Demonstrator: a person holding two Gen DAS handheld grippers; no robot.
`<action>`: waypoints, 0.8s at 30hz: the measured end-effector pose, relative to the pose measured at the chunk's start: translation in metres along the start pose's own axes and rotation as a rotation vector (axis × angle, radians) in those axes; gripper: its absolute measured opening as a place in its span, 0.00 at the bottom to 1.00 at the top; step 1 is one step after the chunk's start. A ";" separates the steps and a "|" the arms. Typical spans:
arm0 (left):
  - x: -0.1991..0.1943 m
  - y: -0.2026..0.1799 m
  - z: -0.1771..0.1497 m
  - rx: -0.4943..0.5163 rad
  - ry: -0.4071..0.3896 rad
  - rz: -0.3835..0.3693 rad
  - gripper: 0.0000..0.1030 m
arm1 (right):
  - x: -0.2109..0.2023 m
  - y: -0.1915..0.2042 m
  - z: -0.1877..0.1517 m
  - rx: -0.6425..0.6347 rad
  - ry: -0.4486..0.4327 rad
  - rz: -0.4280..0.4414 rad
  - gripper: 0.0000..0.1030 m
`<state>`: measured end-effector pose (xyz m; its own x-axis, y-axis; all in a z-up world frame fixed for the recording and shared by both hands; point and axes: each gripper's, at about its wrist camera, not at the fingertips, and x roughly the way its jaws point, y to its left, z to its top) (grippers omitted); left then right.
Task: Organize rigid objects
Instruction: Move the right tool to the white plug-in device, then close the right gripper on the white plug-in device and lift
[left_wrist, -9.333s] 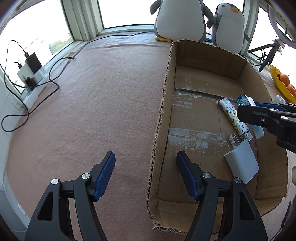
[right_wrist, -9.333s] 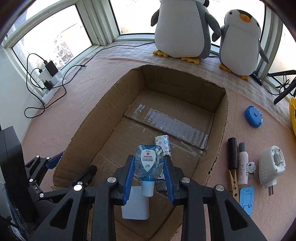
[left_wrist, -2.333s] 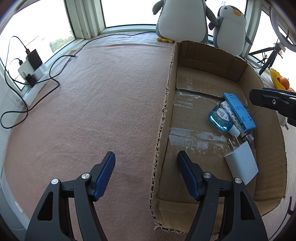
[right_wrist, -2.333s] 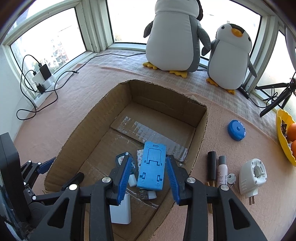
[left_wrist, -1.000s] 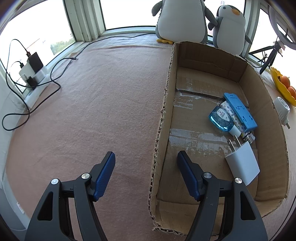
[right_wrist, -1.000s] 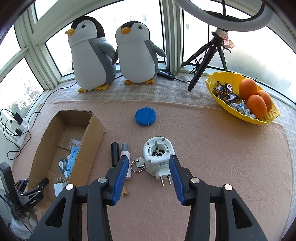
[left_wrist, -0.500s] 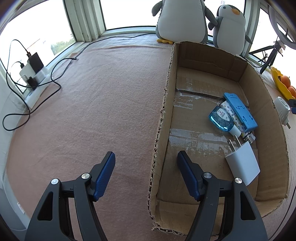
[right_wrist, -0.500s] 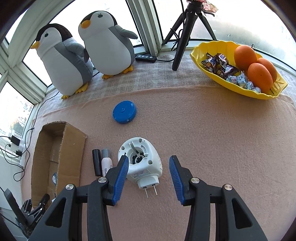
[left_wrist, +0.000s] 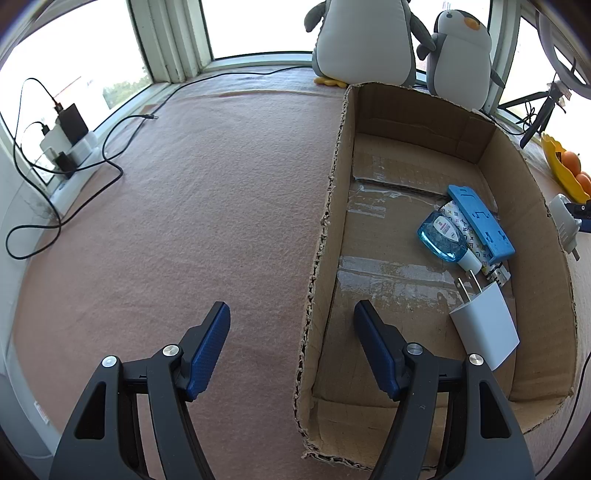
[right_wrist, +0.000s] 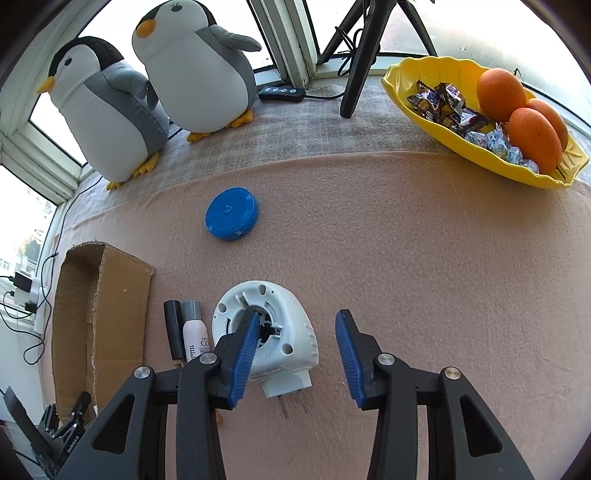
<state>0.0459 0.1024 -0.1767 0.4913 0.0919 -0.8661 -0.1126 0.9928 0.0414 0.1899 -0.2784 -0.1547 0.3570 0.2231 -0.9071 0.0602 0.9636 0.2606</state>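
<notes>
A cardboard box holds a blue phone stand, a blue bottle, a patterned tube and a white charger. My left gripper is open and empty, its fingers astride the box's left wall. My right gripper is open, low over a white plug-in device; its left finger covers the device's hollow. The device also shows in the left wrist view. A black tube and a white bottle lie left of it. A blue round case lies farther back.
Two plush penguins stand at the back. A yellow bowl of oranges and sweets sits at the back right, a tripod leg beside it. Cables and a power strip lie at the far left.
My right gripper has left the box, swung right over the mat and come down close over the white plug-in device. My left gripper has stayed still.
</notes>
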 end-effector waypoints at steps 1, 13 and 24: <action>0.000 0.000 0.000 0.000 0.000 -0.001 0.69 | 0.001 0.000 -0.001 0.001 0.003 0.005 0.36; 0.000 0.000 0.000 0.000 0.000 0.000 0.69 | -0.004 0.002 -0.008 0.025 -0.012 0.043 0.27; 0.000 -0.001 0.000 0.001 -0.001 0.000 0.69 | -0.014 -0.002 -0.015 0.057 -0.040 0.067 0.21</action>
<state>0.0457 0.1016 -0.1771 0.4922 0.0920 -0.8656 -0.1122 0.9928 0.0417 0.1708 -0.2817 -0.1472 0.3993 0.2799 -0.8730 0.0873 0.9363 0.3401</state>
